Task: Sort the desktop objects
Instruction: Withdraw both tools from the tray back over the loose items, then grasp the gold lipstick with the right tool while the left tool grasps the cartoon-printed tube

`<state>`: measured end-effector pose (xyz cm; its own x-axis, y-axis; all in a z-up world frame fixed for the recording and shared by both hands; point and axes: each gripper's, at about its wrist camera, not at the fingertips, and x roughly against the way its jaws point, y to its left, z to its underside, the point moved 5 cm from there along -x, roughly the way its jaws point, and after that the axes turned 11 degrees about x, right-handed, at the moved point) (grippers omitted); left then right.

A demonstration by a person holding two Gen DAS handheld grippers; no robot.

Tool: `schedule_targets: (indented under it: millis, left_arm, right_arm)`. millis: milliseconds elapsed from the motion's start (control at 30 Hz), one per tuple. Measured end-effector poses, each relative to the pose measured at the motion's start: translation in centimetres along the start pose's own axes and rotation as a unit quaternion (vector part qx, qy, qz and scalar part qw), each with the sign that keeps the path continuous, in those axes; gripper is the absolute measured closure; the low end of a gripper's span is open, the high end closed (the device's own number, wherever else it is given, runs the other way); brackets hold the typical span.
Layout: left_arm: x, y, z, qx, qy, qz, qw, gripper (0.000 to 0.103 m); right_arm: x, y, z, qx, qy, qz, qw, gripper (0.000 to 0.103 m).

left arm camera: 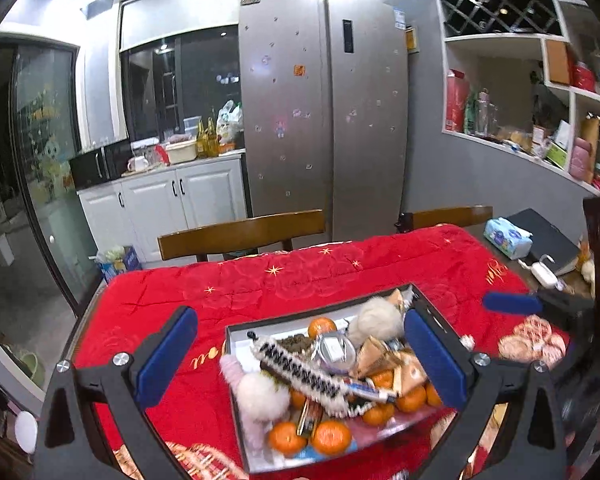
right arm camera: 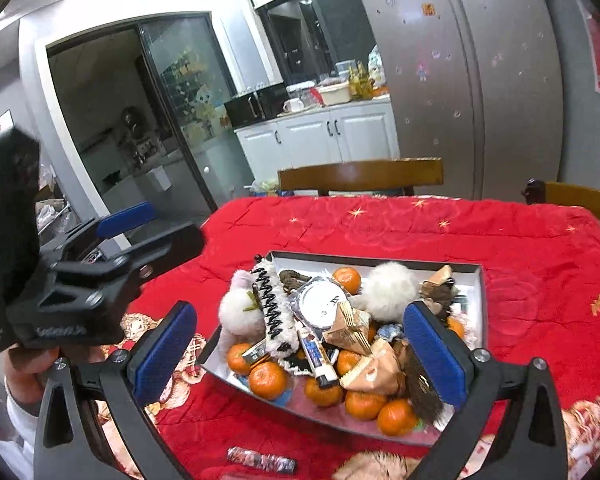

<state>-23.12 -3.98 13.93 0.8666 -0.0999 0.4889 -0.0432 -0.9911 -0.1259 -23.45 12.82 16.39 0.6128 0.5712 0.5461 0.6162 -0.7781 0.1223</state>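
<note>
A: What is the left claw (left arm camera: 300,354) doing?
B: It is hanging wide open above the near part of the tray (left arm camera: 236,364), gripping nothing, its blue pads (left arm camera: 166,360) standing apart to either side of the pile.
A: And the tray itself?
B: It is sitting on the red cloth (left arm camera: 300,276) covering the tabletop, heaped with tangerines (left arm camera: 331,436), white pom-poms (left arm camera: 262,396), a black-and-white hair claw clip (left arm camera: 300,372), a round clear case (left arm camera: 336,350) and snack packets (left arm camera: 374,354).
A: The right claw (right arm camera: 300,354)?
B: It is also gaping wide and empty, hovering over the tray's near edge; a small patterned tube (right arm camera: 260,459) is lying on the cloth just in front of the tray
</note>
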Motion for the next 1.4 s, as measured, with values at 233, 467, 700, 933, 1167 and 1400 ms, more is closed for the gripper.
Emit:
schedule_targets:
  millis: [233, 467, 700, 933, 1167, 1400]
  left_arm:
    - [4.3, -0.3, 3.2, 0.004, 0.007, 0.011, 0.9999, 0.000]
    - [4.9, -0.7, 7.9, 0.004, 0.031, 0.020, 0.9993, 0.000]
    - [3.2, -1.1, 12.9, -0.010, 0.069, 0.024, 0.9973, 0.000]
    - [-0.5, -0.8, 16.1, -0.013, 0.118, 0.017, 0.9928, 0.000]
    - [-3.4, -1.0, 19.6, -0.033, 0.163, 0.017, 0.9860, 0.000]
    - [-5.0, -1.3, 21.3, -0.045, 0.178, 0.007, 0.9830, 0.000]
  right_arm:
    - [4.7, 0.4, 1.4, -0.028, -0.021, 0.027, 0.999, 0.000]
    - [7.2, 0.7, 4.6, -0.049, -0.023, 0.045, 0.998, 0.000]
    - [6.0, -0.1, 9.6, -0.080, 0.019, 0.074, 0.994, 0.000]
    - [4.3, -1.1, 14.0, -0.101, 0.064, 0.102, 0.988, 0.000]
    - [2.7, -1.1, 17.0, -0.118, 0.104, 0.114, 0.981, 0.000]
    - [1.2, -0.9, 19.4, -0.140, 0.138, 0.105, 0.975, 0.000]
